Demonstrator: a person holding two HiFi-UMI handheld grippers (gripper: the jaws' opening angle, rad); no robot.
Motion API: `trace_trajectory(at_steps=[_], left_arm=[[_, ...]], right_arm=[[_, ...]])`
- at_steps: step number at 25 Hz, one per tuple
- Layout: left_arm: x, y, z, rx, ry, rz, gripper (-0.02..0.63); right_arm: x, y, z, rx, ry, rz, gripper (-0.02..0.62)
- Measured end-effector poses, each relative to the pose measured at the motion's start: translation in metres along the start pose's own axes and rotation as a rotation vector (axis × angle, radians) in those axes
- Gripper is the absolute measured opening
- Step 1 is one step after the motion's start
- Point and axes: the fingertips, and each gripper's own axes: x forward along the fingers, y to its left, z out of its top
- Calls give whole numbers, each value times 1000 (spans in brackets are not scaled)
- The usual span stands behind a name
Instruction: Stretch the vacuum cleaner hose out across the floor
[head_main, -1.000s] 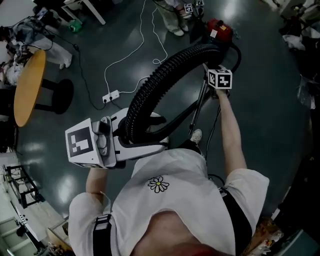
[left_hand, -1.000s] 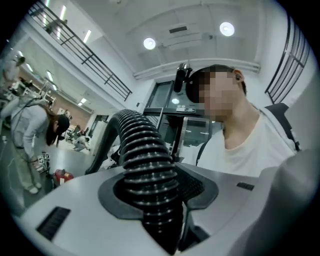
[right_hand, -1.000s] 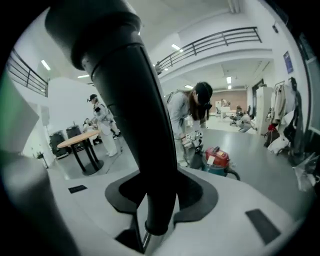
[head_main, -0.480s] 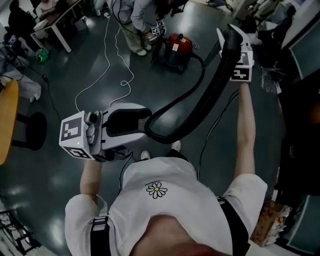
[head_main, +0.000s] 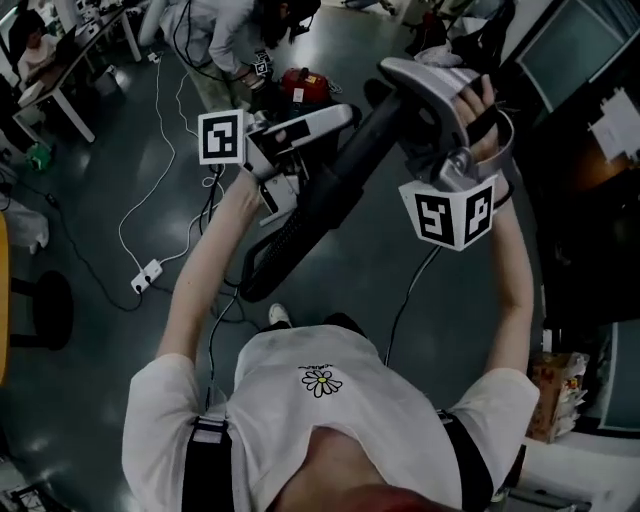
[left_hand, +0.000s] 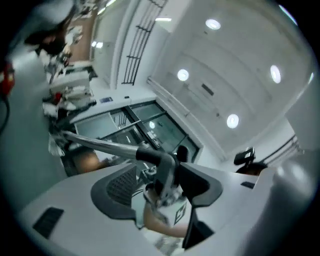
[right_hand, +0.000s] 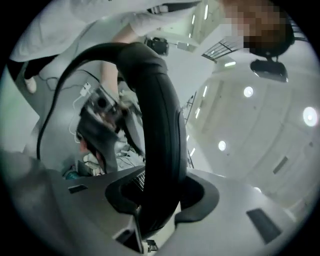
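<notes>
The black ribbed vacuum hose (head_main: 305, 215) slants from low by my knees up to my raised hands. My right gripper (head_main: 395, 85) is shut on its upper end. In the right gripper view the hose (right_hand: 157, 150) fills the space between the jaws and arcs away overhead. My left gripper (head_main: 335, 115) is lifted beside it and its jaws have just been opening. In the left gripper view a black elbow handle (left_hand: 160, 162) and a chrome tube (left_hand: 95, 144) show through the gap of the left gripper (left_hand: 157, 192), clear of both pads. The red vacuum cleaner (head_main: 305, 85) stands on the floor ahead.
A person (head_main: 215, 30) stands near the vacuum. A white cable with a power strip (head_main: 148, 272) lies on the dark floor at left, near a black stool (head_main: 40, 310). Dark cabinets (head_main: 585, 120) line the right side, with a box (head_main: 555, 395) on the floor below them.
Both hands have risen. The right gripper swung the hose end up high, and the loop has pulled out into a straighter line. The left gripper rolled, lifted and let go of the hose.
</notes>
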Motion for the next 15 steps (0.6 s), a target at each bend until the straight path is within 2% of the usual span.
trace_trajectory(at_steps=[3, 5, 8, 11, 13, 15], left_arm=[[32, -5, -44, -266, 110, -220, 272], [44, -9, -92, -363, 178, -286, 273], [63, -12, -169, -459, 216, -327, 273], [78, -14, -251, -581, 219, -342, 274], [82, -2, -302, -692, 159, -301, 275], [90, 24, -344, -820, 65, -252, 275]], right_arm=[[-50, 24, 33, -25, -24, 33, 153], [-94, 33, 43, -36, -7, 30, 158], [-170, 48, 60, -107, 16, 66, 164], [-247, 67, 80, -198, 20, 151, 166], [-300, 76, 98, -238, -1, 219, 166], [-349, 79, 120, -262, -32, 286, 166]])
